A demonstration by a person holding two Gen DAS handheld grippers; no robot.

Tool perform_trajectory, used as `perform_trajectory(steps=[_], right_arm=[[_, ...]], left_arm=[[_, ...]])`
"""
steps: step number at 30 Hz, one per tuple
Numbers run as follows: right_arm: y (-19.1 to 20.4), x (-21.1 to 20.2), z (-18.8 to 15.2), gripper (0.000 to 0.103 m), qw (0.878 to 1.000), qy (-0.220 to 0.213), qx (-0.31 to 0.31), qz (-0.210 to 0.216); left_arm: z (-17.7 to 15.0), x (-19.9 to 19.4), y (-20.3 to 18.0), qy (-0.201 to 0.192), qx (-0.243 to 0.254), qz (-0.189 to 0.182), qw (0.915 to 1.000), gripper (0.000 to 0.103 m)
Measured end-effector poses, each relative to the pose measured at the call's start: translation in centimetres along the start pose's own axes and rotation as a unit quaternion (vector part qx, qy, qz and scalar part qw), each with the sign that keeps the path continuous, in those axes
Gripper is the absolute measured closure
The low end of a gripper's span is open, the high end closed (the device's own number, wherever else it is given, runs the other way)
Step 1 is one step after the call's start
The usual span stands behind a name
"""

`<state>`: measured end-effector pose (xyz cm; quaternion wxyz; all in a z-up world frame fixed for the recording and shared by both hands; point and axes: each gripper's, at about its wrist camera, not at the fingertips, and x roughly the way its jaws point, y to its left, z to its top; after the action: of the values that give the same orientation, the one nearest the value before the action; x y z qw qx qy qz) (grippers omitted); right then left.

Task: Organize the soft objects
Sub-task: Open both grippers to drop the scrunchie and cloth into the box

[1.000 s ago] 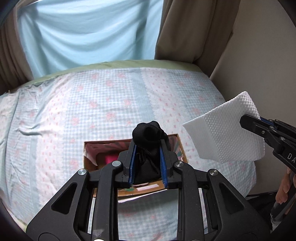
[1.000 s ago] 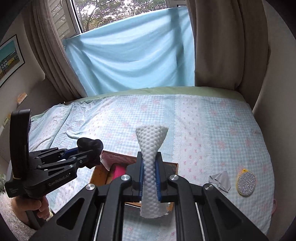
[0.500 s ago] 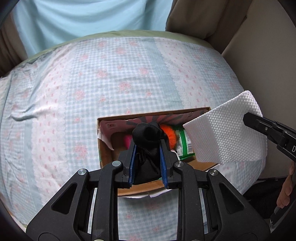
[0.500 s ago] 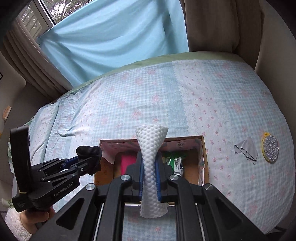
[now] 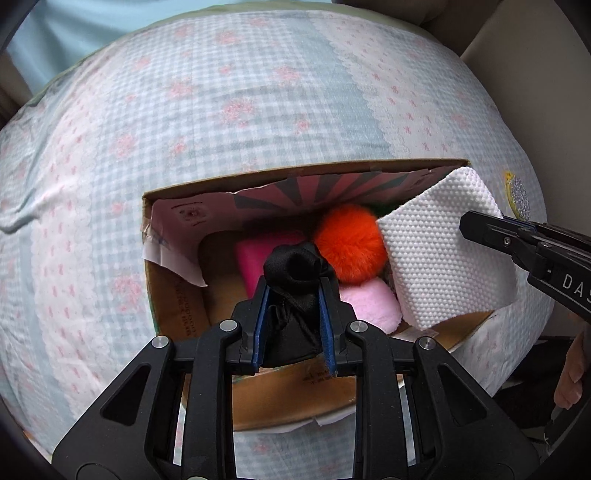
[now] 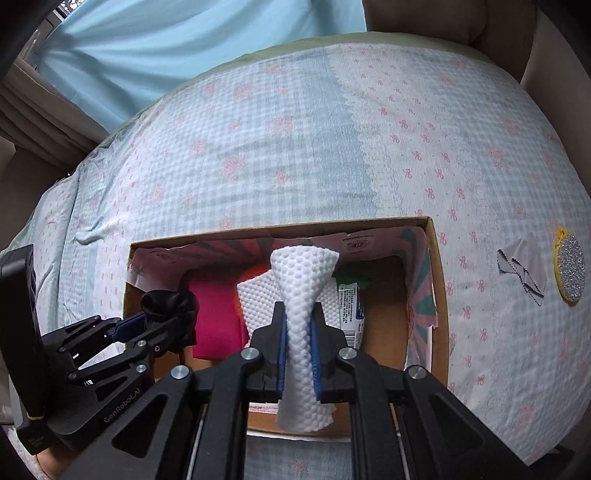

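Observation:
An open cardboard box (image 5: 173, 314) (image 6: 437, 295) lies on the bed. My left gripper (image 5: 293, 291) is shut on a black cloth pouch (image 5: 295, 266) and holds it over the box's left half; it also shows in the right wrist view (image 6: 166, 306). My right gripper (image 6: 298, 321) is shut on a white dimpled cloth (image 6: 301, 291) that hangs over the box's middle; it also shows in the left wrist view (image 5: 443, 258). Inside lie an orange pompom (image 5: 349, 245), a magenta block (image 6: 216, 317), a pale pink soft piece (image 5: 371, 304) and a green packet (image 6: 349, 306).
A grey cloth scrap (image 6: 522, 271) and a round glittery silver pad with a yellow rim (image 6: 570, 269) lie on the checked bedspread (image 6: 295, 147) right of the box. A blue curtain (image 6: 166, 33) hangs behind the bed. A wall stands at the right.
Both grippers have moved forward and down over the box with their cloths held. The box now fills more of both views and its contents show.

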<state>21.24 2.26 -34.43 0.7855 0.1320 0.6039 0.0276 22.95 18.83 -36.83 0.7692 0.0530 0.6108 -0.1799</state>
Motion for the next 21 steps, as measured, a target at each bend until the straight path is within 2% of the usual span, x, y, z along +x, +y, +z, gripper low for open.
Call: perform_trajectory(steps=[1,2,3,4,5,6,12,21], right_arm=[[-0.1,0.7,0.1,0.091,1.000,0.009,-0.003,0.000],[-0.2,1.3,0.2,0.087,1.000,0.015,-0.003,0.001],[-0.3,1.7,0.3,0.066,1.000,0.015,-0.001,0.002],[-0.5,2.0,0.4,0.023,1.000,0.016,0.000,0.004],[-0.6,2.2,0.4,0.003,1.000,0.017,0.000,0.005],[-0.8,2.4,0.4,0.000,1.000,0.018,-0.001,0.007],[-1.4,2.6,0.2,0.000,1.000,0.025,0.000,0.003],[-0.7,0.3,-0.3,0.000,1.000,0.001,-0.015,0.003]], left_arm=[[-0.1,0.5,-0.3,0.006,0.007,0.000,1.0000,0.052],[-0.2,0.9,-0.5,0.009,0.015,0.000,0.9998,0.012],[-0.3,1.0,-0.8,0.007,0.022,0.003,0.9997,0.000],[-0.4,1.1,-1.0,0.003,0.029,0.002,0.9996,0.000],[-0.5,1.2,-1.2,0.005,0.034,0.000,0.9994,0.000],[-0.7,1.4,-1.4,0.011,0.037,0.000,0.9992,0.000],[-1.4,1.7,-1.3,0.026,0.027,-0.002,0.9993,0.000],[-1.9,-0.5,-1.0,0.011,0.011,0.005,0.9999,0.000]])
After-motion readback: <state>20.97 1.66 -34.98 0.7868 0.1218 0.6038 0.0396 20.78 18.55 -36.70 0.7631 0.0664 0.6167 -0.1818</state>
